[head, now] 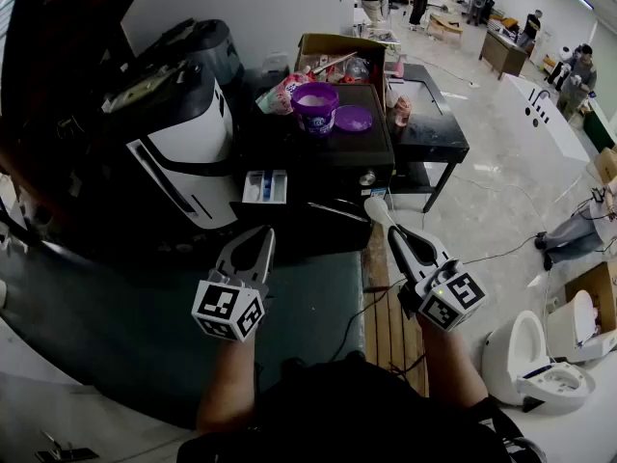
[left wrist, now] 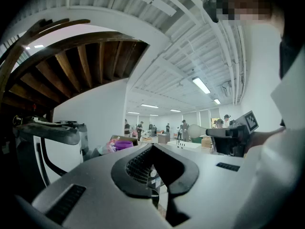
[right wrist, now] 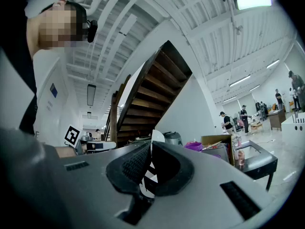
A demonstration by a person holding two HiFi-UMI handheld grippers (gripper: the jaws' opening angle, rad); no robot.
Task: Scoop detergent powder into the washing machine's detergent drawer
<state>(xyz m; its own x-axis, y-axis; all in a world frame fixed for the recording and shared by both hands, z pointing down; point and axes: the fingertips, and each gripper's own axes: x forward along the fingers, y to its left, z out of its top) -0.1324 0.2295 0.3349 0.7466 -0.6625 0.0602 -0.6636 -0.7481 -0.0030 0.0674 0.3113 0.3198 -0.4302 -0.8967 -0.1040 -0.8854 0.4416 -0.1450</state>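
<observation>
Nearest, right gripper clamped on white scoop handle, right of drawer. Left gripper pinched shut, empty, short of drawer. Drawer pulled out, open purple tub beyond it. Powder in scoop or drawer unclear, so stage undecided.

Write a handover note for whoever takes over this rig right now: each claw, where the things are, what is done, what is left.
Left claw: shut, empty, held low in front of the washing machine.
Right claw: shut on the handle of the white scoop; I cannot tell if the bowl carries powder.
Purple detergent tub stands open on the machine, its lid beside it. Detergent drawer is pulled out.
Done: tub open, drawer out, scoop gripped.
Left: load powder and tip it into the drawer.
</observation>
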